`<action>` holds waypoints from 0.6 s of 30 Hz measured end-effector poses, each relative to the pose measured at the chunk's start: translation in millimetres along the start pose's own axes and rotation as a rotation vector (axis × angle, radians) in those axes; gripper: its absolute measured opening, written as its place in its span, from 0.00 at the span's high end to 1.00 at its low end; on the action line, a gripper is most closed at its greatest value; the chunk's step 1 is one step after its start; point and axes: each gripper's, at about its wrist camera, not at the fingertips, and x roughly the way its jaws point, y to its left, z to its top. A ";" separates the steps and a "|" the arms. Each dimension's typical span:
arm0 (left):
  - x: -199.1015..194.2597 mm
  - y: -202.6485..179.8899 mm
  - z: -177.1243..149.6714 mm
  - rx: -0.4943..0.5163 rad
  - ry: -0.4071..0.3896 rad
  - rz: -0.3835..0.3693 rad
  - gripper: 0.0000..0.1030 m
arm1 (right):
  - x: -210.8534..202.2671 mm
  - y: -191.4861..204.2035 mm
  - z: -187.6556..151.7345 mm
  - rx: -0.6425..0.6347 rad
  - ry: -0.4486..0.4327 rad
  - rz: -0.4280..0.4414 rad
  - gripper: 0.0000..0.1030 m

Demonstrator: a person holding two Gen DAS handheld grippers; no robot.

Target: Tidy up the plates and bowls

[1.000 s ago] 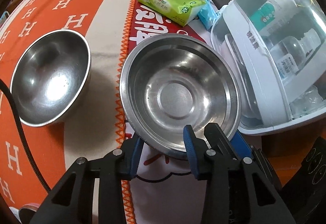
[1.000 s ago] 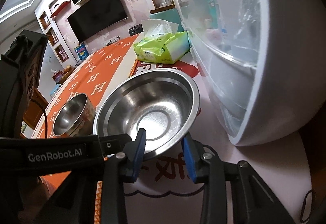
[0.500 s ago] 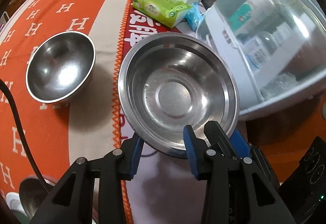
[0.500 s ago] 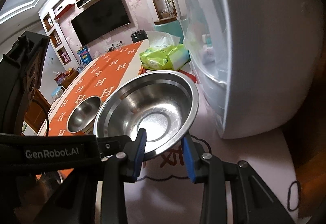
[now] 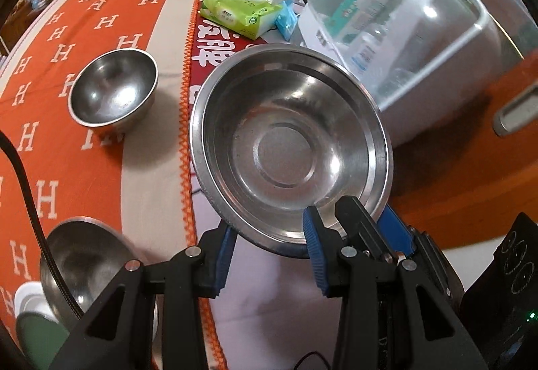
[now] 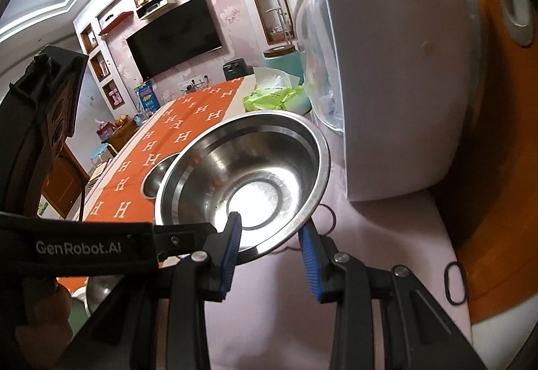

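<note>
Large steel bowl (image 5: 289,148) now hangs higher off the table's right edge than a second ago, gripped at its near rim by both the left gripper (image 5: 267,247) and right gripper (image 6: 269,247), jaws part-closed. Destination probably the steel bowls (image 5: 114,92) leftward.
</note>
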 end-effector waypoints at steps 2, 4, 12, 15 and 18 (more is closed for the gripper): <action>-8.9 -2.2 -8.9 0.006 -0.006 0.000 0.62 | -10.7 2.1 -3.5 -0.004 -0.004 0.007 0.67; -15.9 -3.8 -17.2 0.013 -0.011 0.000 0.62 | -19.5 3.6 -6.5 -0.010 -0.008 0.011 0.67; -43.5 -10.9 -47.7 0.030 -0.056 -0.012 0.62 | -57.2 9.5 -21.6 -0.051 -0.044 0.031 0.67; -53.9 -12.6 -61.5 0.043 -0.073 -0.012 0.62 | -71.1 12.9 -27.9 -0.075 -0.057 0.037 0.67; -62.7 -13.5 -76.1 0.045 -0.080 -0.015 0.62 | -81.5 14.6 -32.2 -0.088 -0.060 0.043 0.67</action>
